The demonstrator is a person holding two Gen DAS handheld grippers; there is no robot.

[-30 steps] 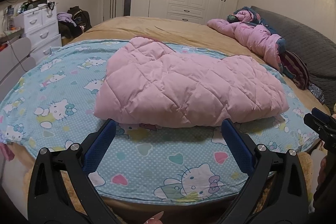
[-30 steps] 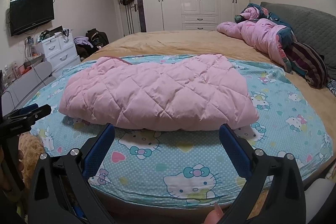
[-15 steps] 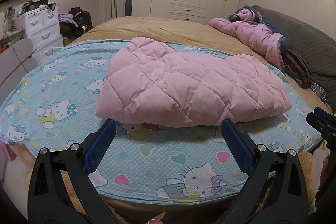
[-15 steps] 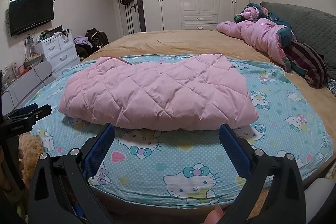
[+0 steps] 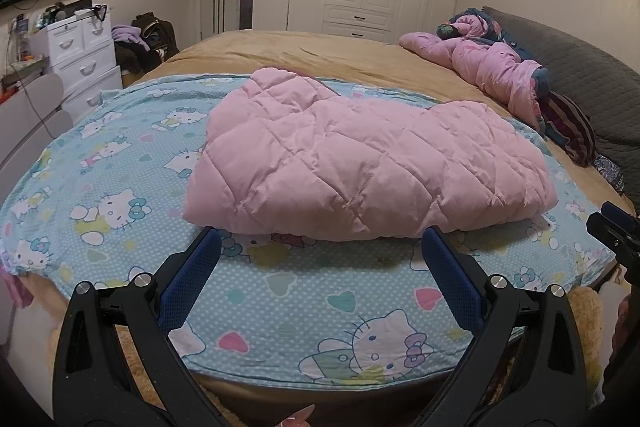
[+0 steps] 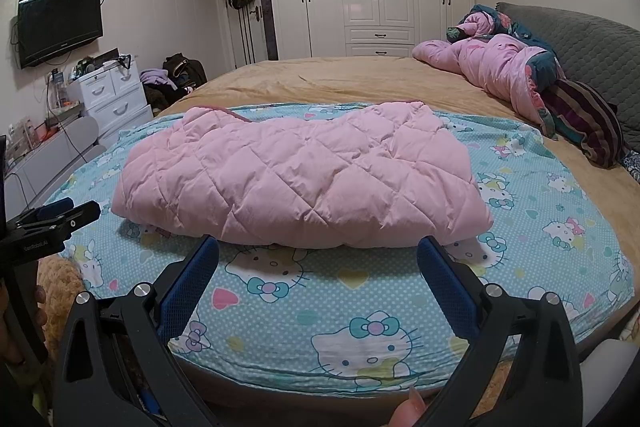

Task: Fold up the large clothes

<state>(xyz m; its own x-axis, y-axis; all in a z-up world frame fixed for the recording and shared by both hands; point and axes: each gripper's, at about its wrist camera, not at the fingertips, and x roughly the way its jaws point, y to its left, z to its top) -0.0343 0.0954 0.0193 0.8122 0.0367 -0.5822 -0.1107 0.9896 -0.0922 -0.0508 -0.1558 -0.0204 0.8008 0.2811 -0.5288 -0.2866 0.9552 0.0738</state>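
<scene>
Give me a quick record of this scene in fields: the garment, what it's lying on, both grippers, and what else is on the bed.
garment: pink quilted jacket, folded into a bundle
surface: cartoon cat sheet on the bed
left hand-held gripper: open, empty, short of the jacket
right hand-held gripper: open, empty, short of the jacket
also on bed: crumpled pink coat near the headboard
</scene>
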